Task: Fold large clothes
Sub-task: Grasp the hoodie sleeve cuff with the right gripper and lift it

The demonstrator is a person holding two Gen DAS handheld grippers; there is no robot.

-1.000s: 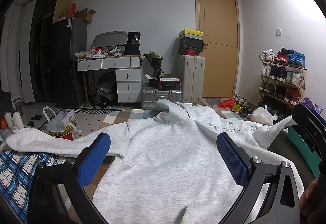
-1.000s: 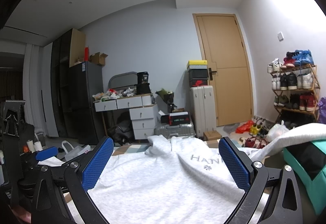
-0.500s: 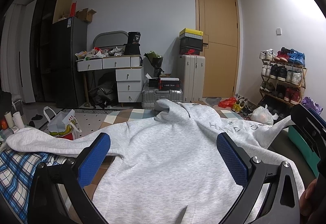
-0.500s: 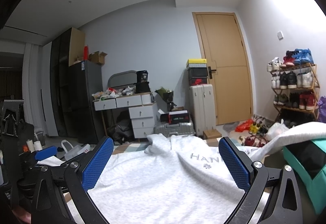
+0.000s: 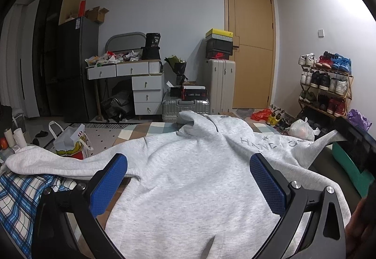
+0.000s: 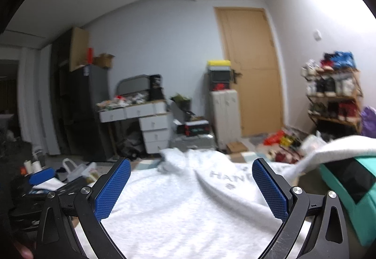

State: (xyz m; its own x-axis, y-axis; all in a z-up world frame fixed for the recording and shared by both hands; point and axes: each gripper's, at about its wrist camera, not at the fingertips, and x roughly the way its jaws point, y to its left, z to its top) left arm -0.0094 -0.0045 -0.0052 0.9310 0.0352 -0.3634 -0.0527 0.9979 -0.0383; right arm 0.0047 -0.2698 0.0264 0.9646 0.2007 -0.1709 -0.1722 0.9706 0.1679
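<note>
Left wrist view: a light grey hoodie [image 5: 195, 179] lies spread flat, its hood [image 5: 195, 121] pointing away toward the far end. One sleeve [image 5: 54, 162] stretches left over a blue plaid cloth [image 5: 16, 195]; the other sleeve [image 5: 326, 139] runs right onto a teal box [image 5: 352, 172]. The left gripper [image 5: 188, 185] hovers over the body of the garment, its blue pads set wide apart and holding nothing. The fabric looks like thick, soft fleece: likely limp, fairly heavy for clothing, not slippery and not fragile. It would probably sag and drag if lifted from one point, so a sleeve cuff, a shoulder seam or a hem corner seems the best place to pinch.

On the floor at left, a white paper bag [image 5: 70, 141] stands open; its contents cannot be made out. A tied white plastic bag [image 5: 302, 130] sits near a shoe rack [image 5: 326, 87] filled with shoes.

Right wrist view, blurred: the right gripper [image 6: 191, 187] also hangs above the hoodie [image 6: 178, 207], jaws wide and empty. The right sleeve [image 6: 338, 147] drapes across the teal box [image 6: 347, 190], which shows a dark panel; whether anything is inside cannot be told.
</note>
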